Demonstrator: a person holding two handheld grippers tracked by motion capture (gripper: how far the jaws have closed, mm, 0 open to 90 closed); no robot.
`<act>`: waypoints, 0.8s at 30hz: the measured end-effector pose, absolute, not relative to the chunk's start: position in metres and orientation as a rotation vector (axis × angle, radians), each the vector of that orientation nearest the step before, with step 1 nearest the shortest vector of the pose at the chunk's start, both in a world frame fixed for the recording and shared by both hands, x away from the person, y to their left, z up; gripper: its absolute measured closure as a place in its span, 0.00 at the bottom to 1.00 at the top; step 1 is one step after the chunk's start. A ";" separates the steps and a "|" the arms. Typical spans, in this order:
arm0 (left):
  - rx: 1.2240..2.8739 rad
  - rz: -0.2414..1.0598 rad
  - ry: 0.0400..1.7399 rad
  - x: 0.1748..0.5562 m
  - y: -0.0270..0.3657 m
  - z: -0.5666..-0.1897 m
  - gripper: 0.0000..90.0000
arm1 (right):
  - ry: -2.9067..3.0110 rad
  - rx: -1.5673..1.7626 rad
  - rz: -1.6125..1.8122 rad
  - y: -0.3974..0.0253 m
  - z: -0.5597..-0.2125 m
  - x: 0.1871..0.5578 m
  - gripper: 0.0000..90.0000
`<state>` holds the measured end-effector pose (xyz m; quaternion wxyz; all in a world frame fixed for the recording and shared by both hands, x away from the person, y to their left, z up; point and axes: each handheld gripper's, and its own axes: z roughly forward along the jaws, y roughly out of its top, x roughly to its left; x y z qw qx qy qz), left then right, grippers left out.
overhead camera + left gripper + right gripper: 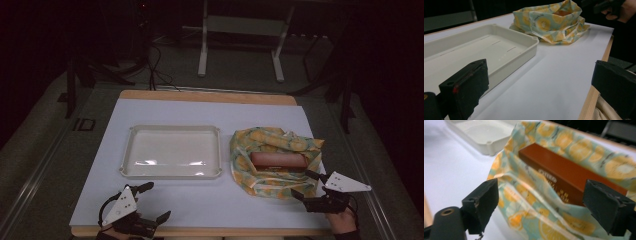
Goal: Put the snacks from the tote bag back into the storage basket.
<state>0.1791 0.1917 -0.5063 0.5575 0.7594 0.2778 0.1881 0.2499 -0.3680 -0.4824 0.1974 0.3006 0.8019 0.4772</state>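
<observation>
A: Brown and boxy, the carton lies inside the lemon-print cloth bag on the right half of the surface, just right of the white tray. What state are the tongs in?

B: Right tongs stand wide at the bag's near right edge, holding nothing; in the right gripper view the carton sits between and beyond the jaws, with the bag's near wall in front of it. Left tongs are also wide and unloaded, resting at the near left edge of the surface, well apart from the bag.

A: What could go wrong from here?

B: Three likely faults. First, the jaws may pinch loose cloth together with the carton, so the bag drags along when the carton is lifted. Second, nothing pins the bag, so it may slide or fold shut over the opening. Third, the carton's smooth faces may slip from a grip taken near one end, tipping it back into the folds. Anchoring the bag with the left tongs would probably reduce all three.
</observation>
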 end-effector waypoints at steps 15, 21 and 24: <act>1.794 0.428 0.591 0.177 0.188 -0.506 0.01 | 2.524 0.785 1.232 -0.380 -0.472 0.259 0.13; 1.793 0.430 0.595 0.177 0.188 -0.506 0.01 | 2.592 0.708 1.289 -0.383 -0.462 0.263 0.14; 1.796 0.428 0.599 0.178 0.188 -0.506 0.01 | 2.602 0.679 1.291 -0.383 -0.455 0.265 0.14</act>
